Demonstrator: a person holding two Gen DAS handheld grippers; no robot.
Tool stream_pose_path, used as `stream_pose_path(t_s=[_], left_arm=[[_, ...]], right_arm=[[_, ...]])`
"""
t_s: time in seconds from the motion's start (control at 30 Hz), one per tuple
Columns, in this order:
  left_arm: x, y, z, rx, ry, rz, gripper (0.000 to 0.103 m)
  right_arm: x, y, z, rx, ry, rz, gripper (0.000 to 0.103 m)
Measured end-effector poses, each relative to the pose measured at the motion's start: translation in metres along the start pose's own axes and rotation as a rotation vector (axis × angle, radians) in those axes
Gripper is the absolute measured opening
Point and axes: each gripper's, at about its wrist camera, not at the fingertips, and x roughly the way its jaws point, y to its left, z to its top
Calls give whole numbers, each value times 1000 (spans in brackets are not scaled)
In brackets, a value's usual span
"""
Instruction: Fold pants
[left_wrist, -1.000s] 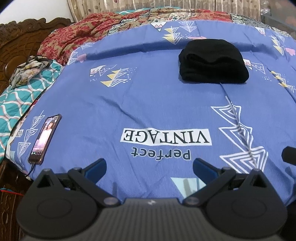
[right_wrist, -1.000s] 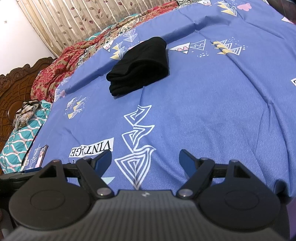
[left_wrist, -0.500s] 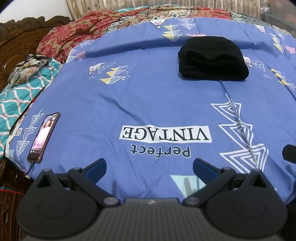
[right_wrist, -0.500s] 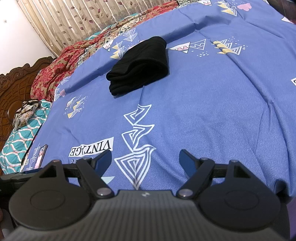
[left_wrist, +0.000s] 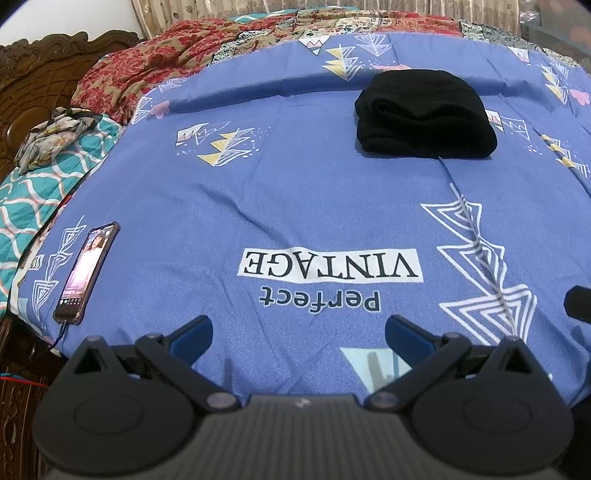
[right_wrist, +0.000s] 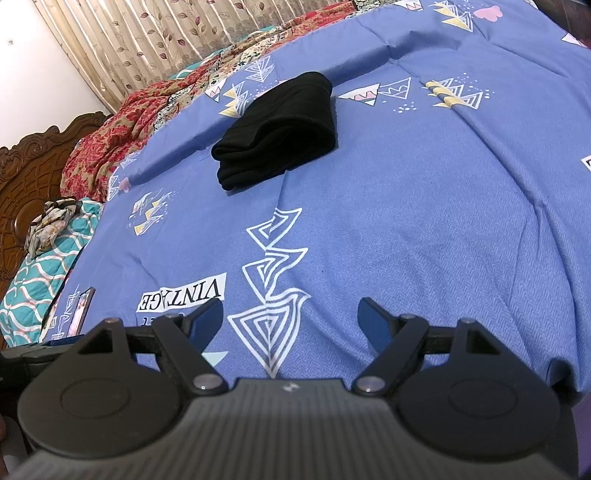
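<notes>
Left wrist view: left gripper (left_wrist: 298, 334) spread wide, blue fingertips (left_wrist: 192, 332) well apart, nothing between them, hovering over near edge of blue bedsheet (left_wrist: 295, 199); contact with the sheet hard to judge. Just past the fingers, upside-down "Perfect VINTAGE" print (left_wrist: 328, 264). Black pants (left_wrist: 424, 116) folded into compact stack, lying far and right of centre on the sheet, well apart from the gripper. Phone (left_wrist: 86, 271) with lit screen at near left edge of the sheet, cable at its near end. Teal patterned quilt (left_wrist: 33, 206) at far left with crumpled floral cloth (left_wrist: 55, 136) on top; red patterned blanket (left_wrist: 147, 70) bunched along far side; carved wooden headboard (left_wrist: 48, 70) behind.

Right wrist view: right gripper (right_wrist: 291, 319) likewise wide apart, fingertips (right_wrist: 373, 321) gripping nothing, over near part of bedsheet (right_wrist: 424, 206) by white triangle print (right_wrist: 273, 280). Pants (right_wrist: 280, 129) far, left of centre, stacked layers facing the camera, well clear of the fingers. Leaf-print curtains (right_wrist: 147, 40) along far wall.
</notes>
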Motion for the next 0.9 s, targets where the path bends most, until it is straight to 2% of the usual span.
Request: stream_pose_path(t_s=[0.9], left_arm=[[2,-1,0,11,11,1,103]], right_arm=[[0,2,0,5,0,-2,82]])
